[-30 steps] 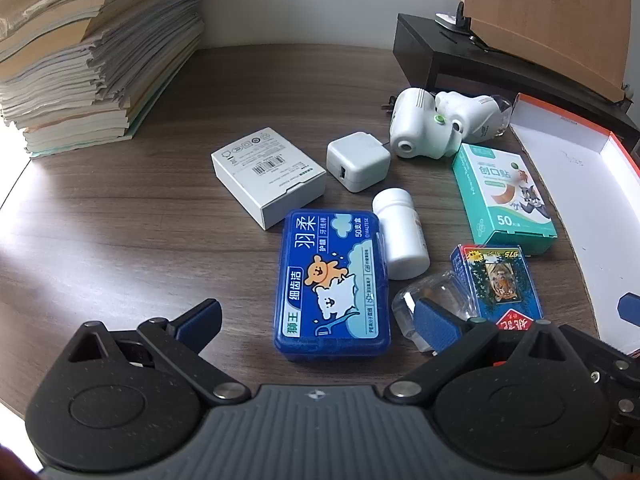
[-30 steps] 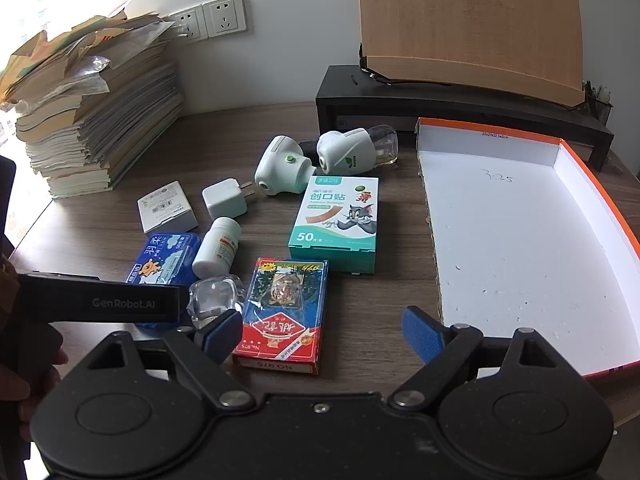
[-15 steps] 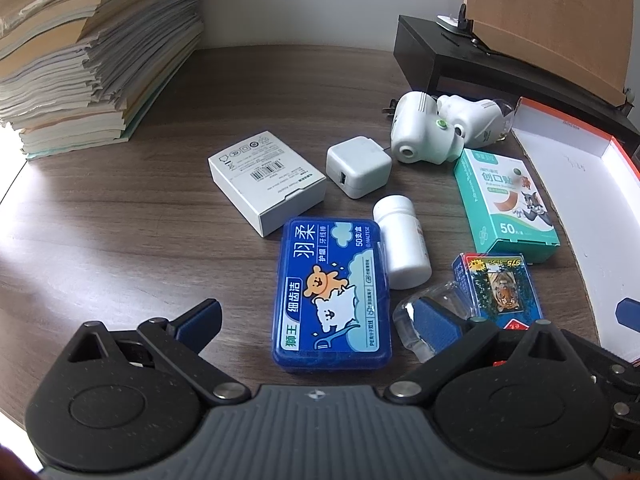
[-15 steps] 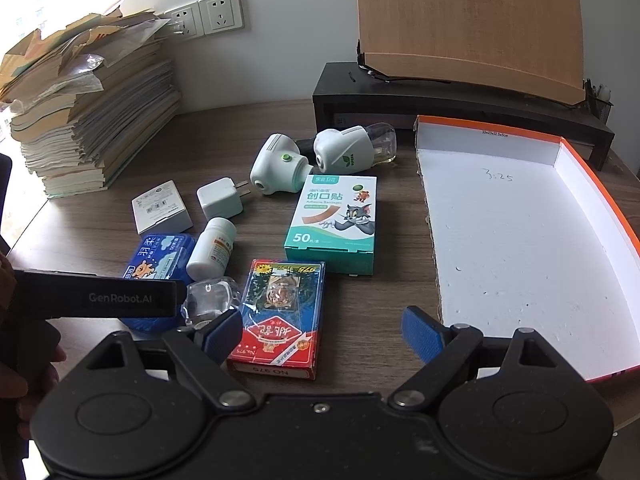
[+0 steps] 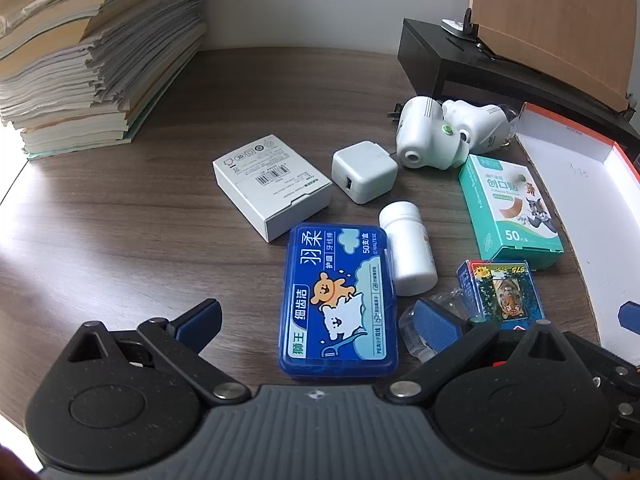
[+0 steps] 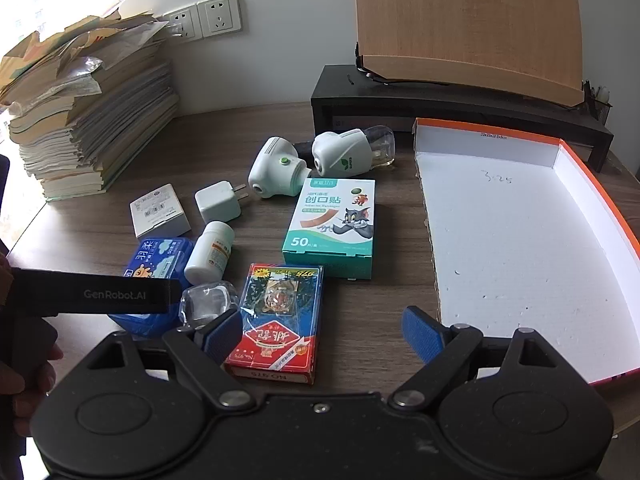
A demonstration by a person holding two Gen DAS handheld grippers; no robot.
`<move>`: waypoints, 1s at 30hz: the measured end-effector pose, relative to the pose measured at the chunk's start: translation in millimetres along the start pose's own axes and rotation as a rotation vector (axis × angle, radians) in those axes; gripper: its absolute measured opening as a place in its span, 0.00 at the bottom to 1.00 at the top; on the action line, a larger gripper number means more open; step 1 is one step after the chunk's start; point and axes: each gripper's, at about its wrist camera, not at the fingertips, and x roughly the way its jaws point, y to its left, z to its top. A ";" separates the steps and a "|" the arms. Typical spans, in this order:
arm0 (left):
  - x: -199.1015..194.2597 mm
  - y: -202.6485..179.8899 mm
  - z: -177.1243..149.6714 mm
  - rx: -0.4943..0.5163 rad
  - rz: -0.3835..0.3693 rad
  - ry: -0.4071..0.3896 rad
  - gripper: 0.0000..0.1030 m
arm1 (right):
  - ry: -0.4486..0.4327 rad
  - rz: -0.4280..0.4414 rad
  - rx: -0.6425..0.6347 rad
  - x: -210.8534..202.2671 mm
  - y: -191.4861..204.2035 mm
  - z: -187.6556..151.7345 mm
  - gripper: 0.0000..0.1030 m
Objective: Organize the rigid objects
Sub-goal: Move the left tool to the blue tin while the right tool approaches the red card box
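The flat blue plastic floss box [image 5: 339, 300] is straddled by the left gripper [image 5: 316, 316] (fingers wide); the right gripper [image 6: 322, 330], equally wide, is held at 6 o'clock of the red-and-blue card pack [image 6: 276, 320].

left tool [image 5: 316, 318]: fingers wide apart, above counter [image 5: 120, 240] | blue floss box [image 5: 338, 300] between fingers | white bottle [image 5: 408, 250] just beside box

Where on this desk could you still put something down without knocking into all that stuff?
The orange-rimmed box is bare inside. So is the desk between the stack of books and the white carton. It is crowded from the blue case across to the bandage box and card deck.
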 end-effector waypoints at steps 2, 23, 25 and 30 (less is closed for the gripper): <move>0.7 -0.2 0.0 0.003 0.001 0.001 1.00 | -0.001 -0.006 -0.005 -0.1 -0.6 0.0 0.99; 10.4 5.4 3.8 -0.001 0.014 0.007 1.00 | 0.012 0.013 0.025 -0.2 -4.5 -1.9 0.99; 11.1 5.5 3.7 0.001 0.013 0.007 1.00 | 0.014 0.009 0.024 0.0 -4.6 -2.2 0.99; 14.2 6.2 3.4 0.003 0.014 0.013 1.00 | 0.021 0.014 0.026 0.4 -3.9 -1.8 0.99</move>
